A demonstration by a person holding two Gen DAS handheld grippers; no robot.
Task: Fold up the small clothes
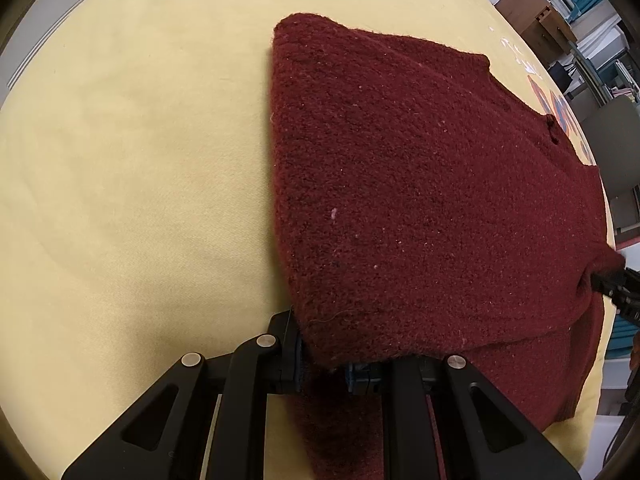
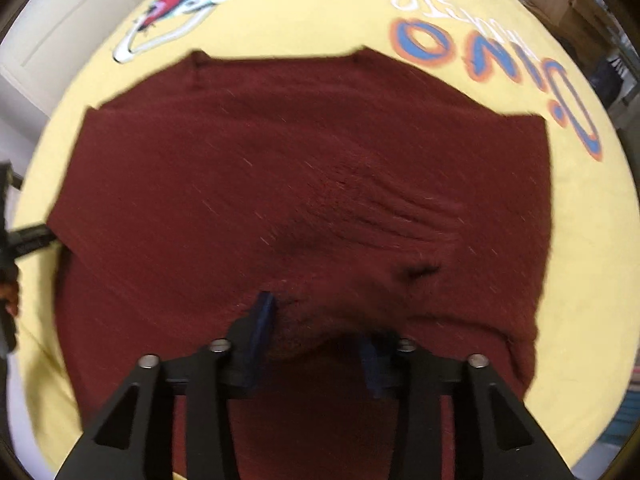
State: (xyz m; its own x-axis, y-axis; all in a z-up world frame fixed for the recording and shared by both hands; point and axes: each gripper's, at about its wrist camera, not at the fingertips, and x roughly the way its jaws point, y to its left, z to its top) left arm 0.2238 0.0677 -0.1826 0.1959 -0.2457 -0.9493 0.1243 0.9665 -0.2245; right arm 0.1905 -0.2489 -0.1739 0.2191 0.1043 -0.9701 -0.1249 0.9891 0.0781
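I have the dark red, fuzzy knitted sweater (image 1: 420,184) lying on the yellow cloth printed with cartoon figures and blue-and-orange lettering (image 1: 120,160), which covers the whole work surface. In my left wrist view the near part of the sweater is folded over on itself, with a straight folded edge running away from me along its left side. My left gripper (image 1: 324,368) is clenched on the near corner of that folded layer; the knit bunches between the blue pads and a flap hangs down below them. My right gripper (image 2: 316,344) shows its blue pads (image 2: 262,320) set apart, with a raised hump of the sweater (image 2: 304,184) between them; the picture is blurred, so I cannot tell whether it truly grips the fabric. From the left view, the right gripper (image 1: 612,284) touches the sweater's far right edge. Cardboard boxes and shelving (image 1: 560,12) stand beyond the cloth
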